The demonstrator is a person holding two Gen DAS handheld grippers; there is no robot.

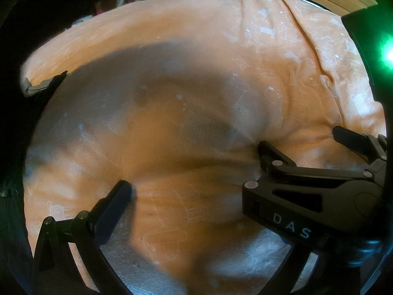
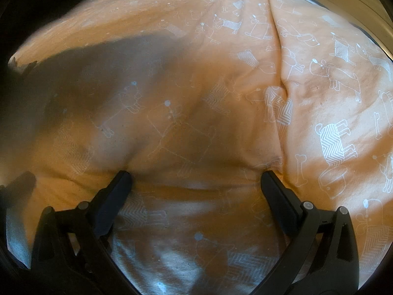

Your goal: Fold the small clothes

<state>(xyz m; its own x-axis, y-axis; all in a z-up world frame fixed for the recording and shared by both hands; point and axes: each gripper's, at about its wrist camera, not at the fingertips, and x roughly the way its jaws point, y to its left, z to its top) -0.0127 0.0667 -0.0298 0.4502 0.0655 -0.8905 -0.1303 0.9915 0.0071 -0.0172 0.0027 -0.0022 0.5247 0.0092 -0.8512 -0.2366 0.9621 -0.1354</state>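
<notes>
Orange dog-print garment [image 2: 196, 98] lying flat, right tongs [image 2: 196, 179] spread wide on a fold, left tongs [image 1: 196, 189] apparently spread too

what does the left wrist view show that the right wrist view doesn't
Only the left wrist view shows the right gripper from the side, open, with DAS lettering, plus a green light. Only the right wrist view shows both right fingers wide apart and crisp dog prints. Both share the orange dog-print garment and a broad shadow.

Black claw [image 2: 196, 179], silver rivets, white "DAS" lettering.
</notes>
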